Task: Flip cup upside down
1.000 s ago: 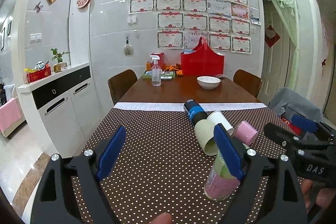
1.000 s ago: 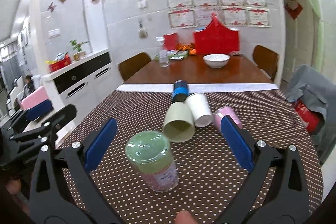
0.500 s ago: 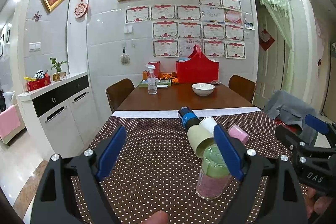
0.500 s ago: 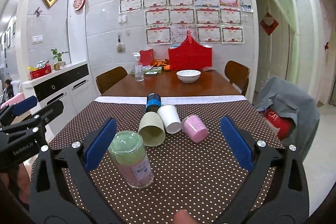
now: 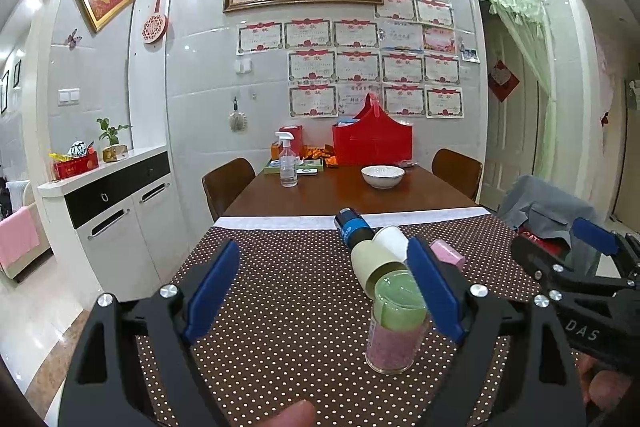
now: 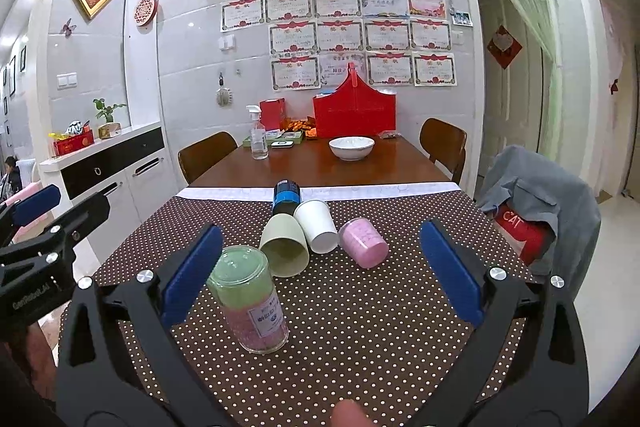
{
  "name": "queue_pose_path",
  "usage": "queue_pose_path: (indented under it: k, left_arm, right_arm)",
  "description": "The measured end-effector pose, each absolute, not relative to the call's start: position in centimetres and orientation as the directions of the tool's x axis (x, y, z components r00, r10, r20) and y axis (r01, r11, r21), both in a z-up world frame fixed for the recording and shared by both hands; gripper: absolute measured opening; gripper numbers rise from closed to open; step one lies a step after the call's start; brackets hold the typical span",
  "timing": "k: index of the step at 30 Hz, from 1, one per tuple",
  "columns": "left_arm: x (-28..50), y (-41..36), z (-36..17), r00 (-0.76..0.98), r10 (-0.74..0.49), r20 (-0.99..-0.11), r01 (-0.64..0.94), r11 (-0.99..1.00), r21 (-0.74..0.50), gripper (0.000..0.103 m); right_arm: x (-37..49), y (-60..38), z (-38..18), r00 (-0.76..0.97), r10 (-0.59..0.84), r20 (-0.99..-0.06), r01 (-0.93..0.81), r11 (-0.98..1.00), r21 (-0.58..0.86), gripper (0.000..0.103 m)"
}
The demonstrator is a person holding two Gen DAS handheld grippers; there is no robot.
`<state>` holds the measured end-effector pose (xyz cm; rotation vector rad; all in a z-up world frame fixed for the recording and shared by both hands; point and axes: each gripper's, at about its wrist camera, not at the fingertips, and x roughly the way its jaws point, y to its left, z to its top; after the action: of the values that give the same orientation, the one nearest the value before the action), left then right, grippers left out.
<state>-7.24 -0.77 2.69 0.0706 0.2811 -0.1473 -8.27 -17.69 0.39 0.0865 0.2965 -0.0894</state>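
Observation:
A clear cup with a green base and pink lower part (image 5: pixel 394 327) (image 6: pixel 250 301) stands upside down on the dotted tablecloth (image 5: pixel 288 311) (image 6: pixel 360 327). Behind it lie a pale green cup (image 6: pixel 285 245) (image 5: pixel 370 261), a white cup (image 6: pixel 318 225) (image 5: pixel 390 239), a pink cup (image 6: pixel 364 242) (image 5: pixel 448 254) and a dark cup with a blue band (image 6: pixel 286 195) (image 5: pixel 353 227), all on their sides. My left gripper (image 5: pixel 324 291) is open and empty, the cup just inside its right finger. My right gripper (image 6: pixel 320 277) is open and empty, the cup by its left finger.
A white bowl (image 6: pixel 351 147), a spray bottle (image 6: pixel 258 135) and a red bag (image 6: pixel 354 115) stand at the table's far end. Chairs flank the table; one at the right (image 6: pixel 536 199) carries a grey jacket. A white sideboard (image 5: pixel 116 211) stands at the left.
Both grippers have drawn back and tilted up, away from the standing cup. The cup stands free on the cloth. The lying cups have not moved.

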Motion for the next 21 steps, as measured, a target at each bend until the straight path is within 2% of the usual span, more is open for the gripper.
queue_pose_path:
  k: [21]
  left_arm:
    - [-8.05, -0.95, 2.79, 0.951, -0.14, -0.276, 0.159, 0.986, 0.049, 0.084]
  right_arm:
    - [-8.14, -17.72, 0.35, 0.951, -0.067, -0.302, 0.097, 0.991, 0.087, 0.097]
